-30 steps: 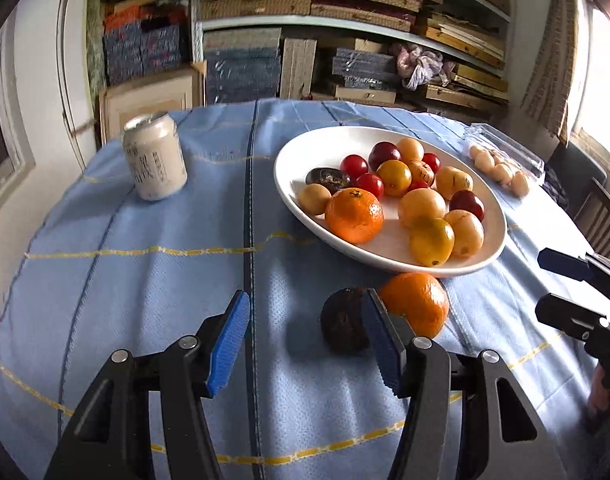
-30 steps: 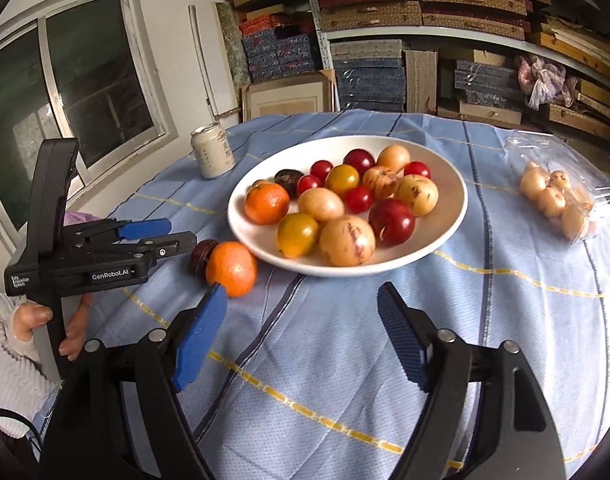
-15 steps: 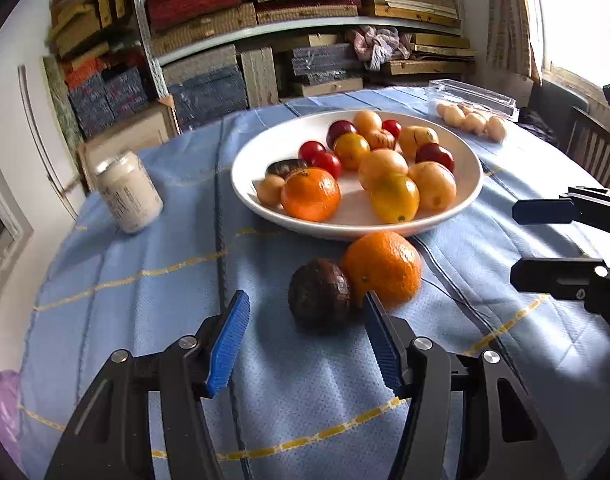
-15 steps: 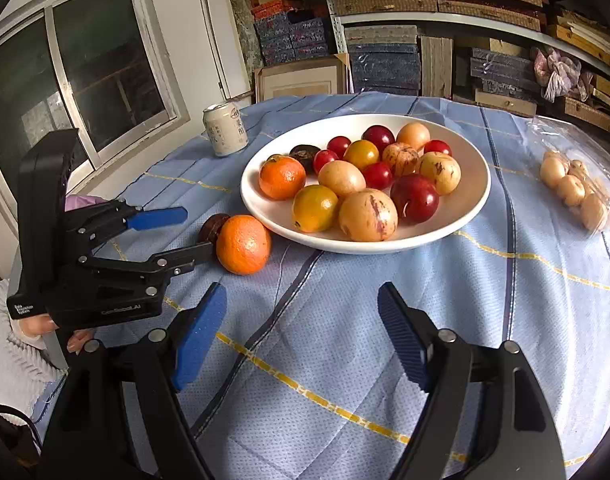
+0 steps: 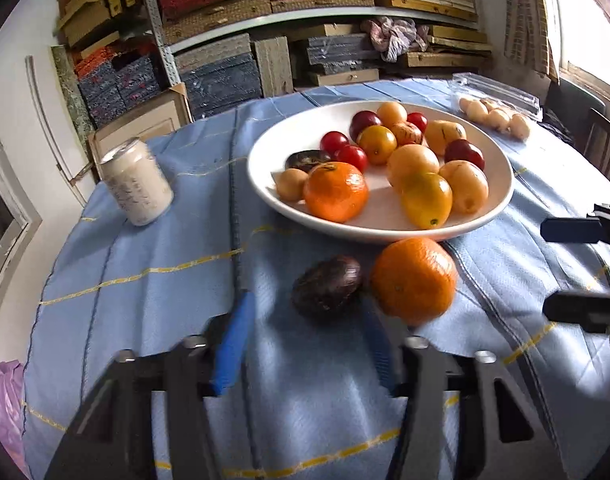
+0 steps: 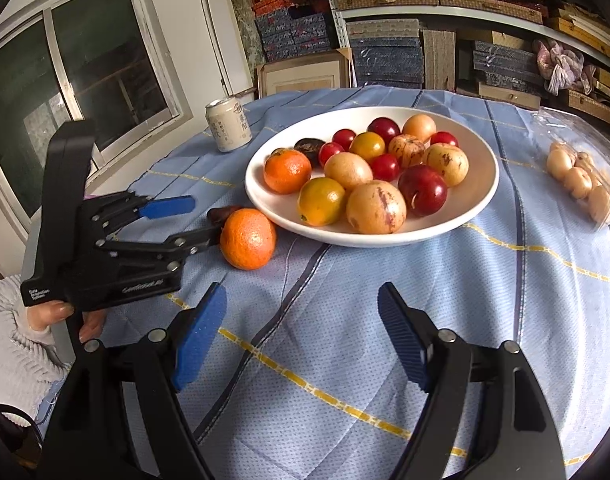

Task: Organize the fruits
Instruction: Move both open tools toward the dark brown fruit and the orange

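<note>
— While closing on the dark fruit (image 5: 328, 287) beside the white bowl (image 5: 501, 184), left tool (image 5: 305, 344) spread wide, empty?
— Yes. Next: straddle, pinch gently, clear the orange (image 5: 413, 280) touching it. Right tool (image 6: 301, 334) agape, idle.

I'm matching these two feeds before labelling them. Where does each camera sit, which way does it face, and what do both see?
Left wrist: on the left gripper, low over the blue tablecloth, facing the dark fruit and loose orange before the white bowl; own open fingers show, the right gripper's tips at right.
Right wrist: on the right gripper, facing the bowl; own open fingers, plus the left gripper and the hand holding it.
Shared: bowl, loose orange, dark fruit, can, shelves.
</note>
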A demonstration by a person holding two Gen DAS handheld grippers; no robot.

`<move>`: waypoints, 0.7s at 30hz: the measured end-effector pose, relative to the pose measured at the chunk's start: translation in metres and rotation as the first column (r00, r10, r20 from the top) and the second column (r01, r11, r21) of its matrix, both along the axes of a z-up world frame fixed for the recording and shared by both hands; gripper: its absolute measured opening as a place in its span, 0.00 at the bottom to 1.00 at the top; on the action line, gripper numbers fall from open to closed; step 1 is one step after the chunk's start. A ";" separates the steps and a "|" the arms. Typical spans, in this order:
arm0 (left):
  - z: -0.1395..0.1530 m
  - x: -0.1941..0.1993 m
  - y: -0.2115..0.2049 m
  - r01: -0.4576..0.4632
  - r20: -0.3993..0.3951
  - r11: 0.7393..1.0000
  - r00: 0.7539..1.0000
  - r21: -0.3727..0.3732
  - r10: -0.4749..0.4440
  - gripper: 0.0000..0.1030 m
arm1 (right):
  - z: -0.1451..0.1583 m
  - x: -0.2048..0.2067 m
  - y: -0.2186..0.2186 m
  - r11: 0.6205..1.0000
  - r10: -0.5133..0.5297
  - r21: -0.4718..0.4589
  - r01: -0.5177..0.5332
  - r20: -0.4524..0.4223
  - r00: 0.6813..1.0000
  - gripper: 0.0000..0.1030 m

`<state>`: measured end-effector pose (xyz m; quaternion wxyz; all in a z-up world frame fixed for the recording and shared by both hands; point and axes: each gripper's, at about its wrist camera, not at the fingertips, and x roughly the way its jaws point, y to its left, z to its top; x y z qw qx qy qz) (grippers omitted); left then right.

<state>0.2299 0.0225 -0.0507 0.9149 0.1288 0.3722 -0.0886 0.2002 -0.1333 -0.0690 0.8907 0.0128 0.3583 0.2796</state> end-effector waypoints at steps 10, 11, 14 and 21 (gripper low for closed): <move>-0.002 0.006 -0.004 0.016 -0.022 1.000 1.000 -0.007 -0.017 0.31 | -0.002 0.003 0.004 1.000 0.001 0.007 -0.001 -0.016 1.000 0.74; -0.001 0.006 -0.005 0.015 -0.017 1.000 1.000 -0.006 -0.016 0.28 | -0.002 0.003 0.005 1.000 0.002 0.008 -0.002 -0.015 1.000 0.74; 0.002 0.004 0.000 0.009 0.000 0.999 1.000 -0.033 -0.009 0.22 | -0.002 0.005 0.010 1.000 0.001 0.019 0.000 -0.019 1.000 0.73; 0.004 0.006 0.000 0.014 0.012 0.999 1.000 -0.037 -0.013 0.18 | -0.006 0.023 0.024 0.995 0.008 0.104 0.003 -0.110 0.994 0.73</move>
